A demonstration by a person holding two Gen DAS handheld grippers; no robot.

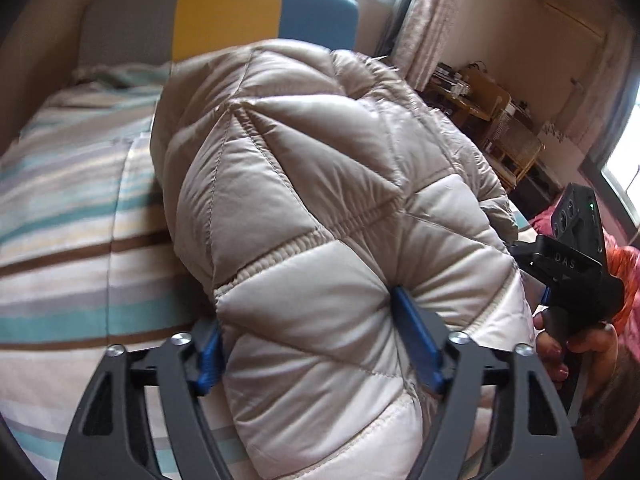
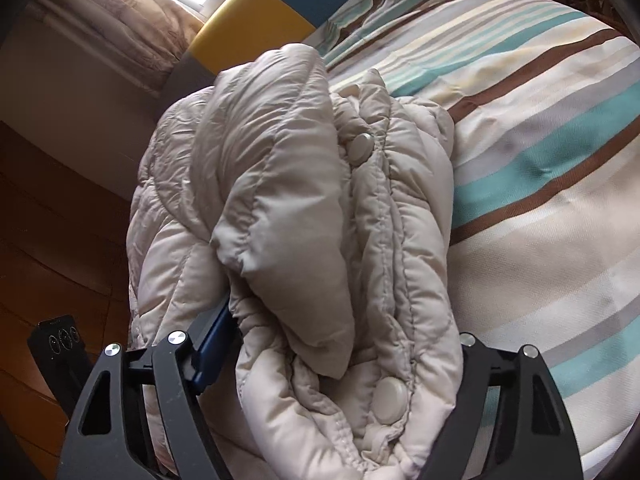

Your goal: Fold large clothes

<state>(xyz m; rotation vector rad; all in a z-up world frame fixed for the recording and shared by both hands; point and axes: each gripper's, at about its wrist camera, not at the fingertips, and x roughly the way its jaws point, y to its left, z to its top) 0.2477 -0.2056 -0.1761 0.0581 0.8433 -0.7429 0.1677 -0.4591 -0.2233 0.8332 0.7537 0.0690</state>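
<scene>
Nearest to my left wrist camera, the left gripper has its blue pads pressed into a thick quilted section of the beige puffer jacket, one pad on each side of the bulge, so it is pinching the jacket. The padding fills the space between the two black arms and rises up and away from the lens. At the right edge of that view I see the right gripper, held in a hand with painted nails.

From my right wrist camera, the right gripper is clamped on a bunched front edge of the same jacket; one blue pad shows on the left, the other is hidden under fabric. Two round snap buttons sit along the gathered seam.

Beyond the jacket lies the striped bedcover, which the garment hangs over. Farther back stands a headboard in grey, yellow and blue panels, with a curtain and wooden shelving at the wall.
</scene>
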